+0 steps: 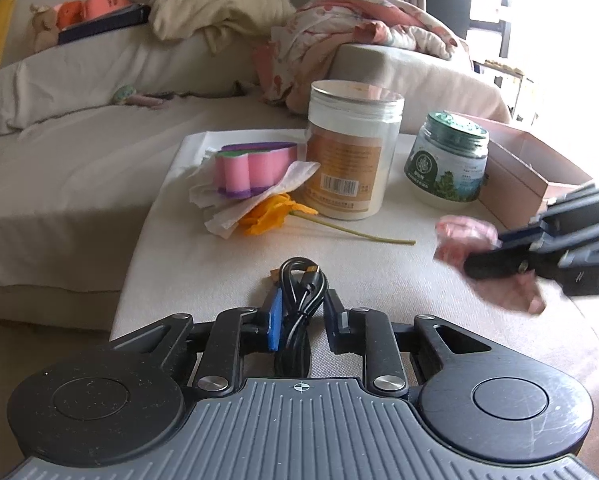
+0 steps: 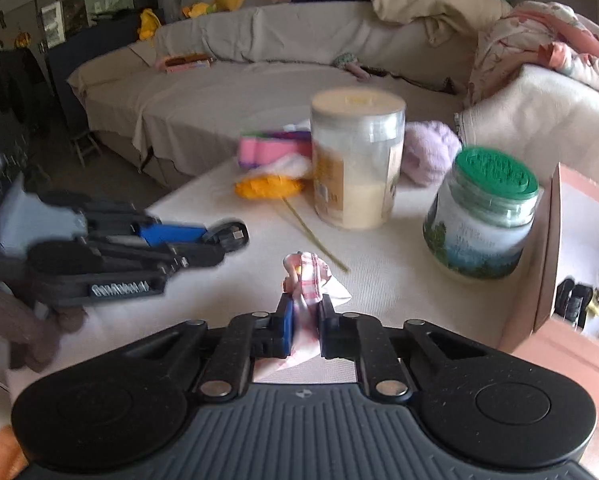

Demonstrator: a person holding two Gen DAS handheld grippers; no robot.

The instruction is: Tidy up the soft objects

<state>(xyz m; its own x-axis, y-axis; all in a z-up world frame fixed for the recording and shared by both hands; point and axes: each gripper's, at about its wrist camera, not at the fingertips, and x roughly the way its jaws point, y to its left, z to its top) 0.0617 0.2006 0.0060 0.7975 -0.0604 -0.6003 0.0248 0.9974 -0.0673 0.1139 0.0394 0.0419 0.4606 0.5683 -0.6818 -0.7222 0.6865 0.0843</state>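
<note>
- Currently the left tongs (image 1: pixel 299 312) are pinching a coiled black cable (image 1: pixel 299 292) narrowly; the right tongs (image 2: pixel 304 320) are clamping a pink checked cloth (image 2: pixel 305 276), lifted just above the tabletop (image 1: pixel 203 264).
- Cloth is bunching loosely between the pads, with a tail hanging below; it could be slipping out if swung quickly toward the pink box (image 2: pixel 559 248).
- Trailing fabric is passing near the green-lidded jar (image 2: pixel 485 216) and the tall jar (image 2: pixel 357 164); a snag could be tipping either 1.
- Cable is stiff and springy; the coil could be unwinding and dragging the orange flower (image 1: pixel 271 214).
- The 2 tongs are working close together, so collision is looking possible.
</note>
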